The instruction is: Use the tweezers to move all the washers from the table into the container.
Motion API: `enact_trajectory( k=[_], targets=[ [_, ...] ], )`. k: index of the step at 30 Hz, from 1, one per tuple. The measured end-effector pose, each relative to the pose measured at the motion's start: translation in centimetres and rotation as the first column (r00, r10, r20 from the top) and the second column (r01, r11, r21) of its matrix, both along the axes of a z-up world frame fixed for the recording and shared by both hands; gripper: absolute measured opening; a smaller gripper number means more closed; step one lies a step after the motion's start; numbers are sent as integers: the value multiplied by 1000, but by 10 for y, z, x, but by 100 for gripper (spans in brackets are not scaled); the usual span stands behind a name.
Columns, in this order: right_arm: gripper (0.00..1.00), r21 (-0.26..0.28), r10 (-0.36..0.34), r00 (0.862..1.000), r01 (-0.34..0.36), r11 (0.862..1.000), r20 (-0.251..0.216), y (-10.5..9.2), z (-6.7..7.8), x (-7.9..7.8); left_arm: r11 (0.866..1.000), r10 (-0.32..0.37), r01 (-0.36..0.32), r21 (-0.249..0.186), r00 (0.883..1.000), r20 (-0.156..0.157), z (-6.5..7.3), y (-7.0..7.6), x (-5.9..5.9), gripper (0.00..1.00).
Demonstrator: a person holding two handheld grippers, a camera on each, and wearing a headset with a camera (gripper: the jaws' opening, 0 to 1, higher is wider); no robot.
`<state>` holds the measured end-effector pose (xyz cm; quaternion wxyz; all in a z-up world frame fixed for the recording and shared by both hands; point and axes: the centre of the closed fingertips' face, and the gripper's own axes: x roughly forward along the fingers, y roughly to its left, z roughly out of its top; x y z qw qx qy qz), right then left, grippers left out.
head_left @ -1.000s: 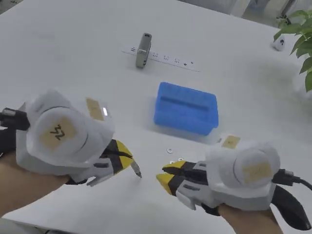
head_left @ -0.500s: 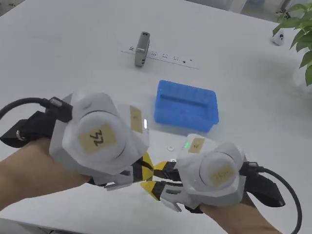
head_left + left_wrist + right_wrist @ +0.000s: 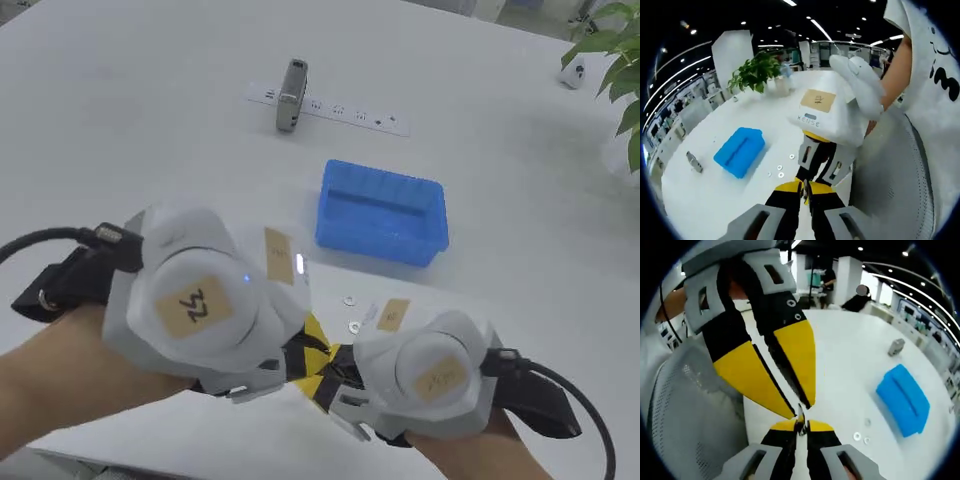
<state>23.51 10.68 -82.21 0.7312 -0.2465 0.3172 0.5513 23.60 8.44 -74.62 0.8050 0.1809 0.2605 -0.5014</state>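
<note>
My left gripper [image 3: 316, 345] and right gripper [image 3: 328, 374] meet tip to tip at the table's near edge. Thin metal tweezers [image 3: 781, 385] run between the left gripper's yellow jaws and down into my right gripper [image 3: 800, 426], whose jaws are closed on their tip. In the left gripper view my left gripper [image 3: 807, 186] is shut on the tweezers too. Small washers [image 3: 349, 300] lie on the white table just beyond the grippers, with several washers [image 3: 780, 167] showing in front of the blue container [image 3: 382, 212]. The container is open-topped; its inside looks bare.
A white power strip [image 3: 345, 108] lies at the far side with a grey block [image 3: 291, 95] on its left end. A potted plant [image 3: 615, 70] leans in at the far right. Table edge and a mesh chair [image 3: 900, 175] are close behind the grippers.
Both grippers have come together from apart. The left one carried the tweezers rightward, and the right gripper's jaws, open before, have closed on the tweezers' tip.
</note>
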Motion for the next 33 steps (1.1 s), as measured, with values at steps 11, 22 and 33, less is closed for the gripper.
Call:
enact_trajectory(
  k=[11,22,33],
  targets=[
    [3,106,-227,973,229,968,-28,-22,27,47,786,526,-542,-296,839,-140,12,76,5,35],
    [4,197,-413,906,422,885,-87,-50,43,109,699,702,-672,-246,710,55,14,93,11,88],
    [4,170,-442,890,455,874,-113,-43,22,125,675,738,-725,-140,669,92,-8,105,8,96]
  ],
)
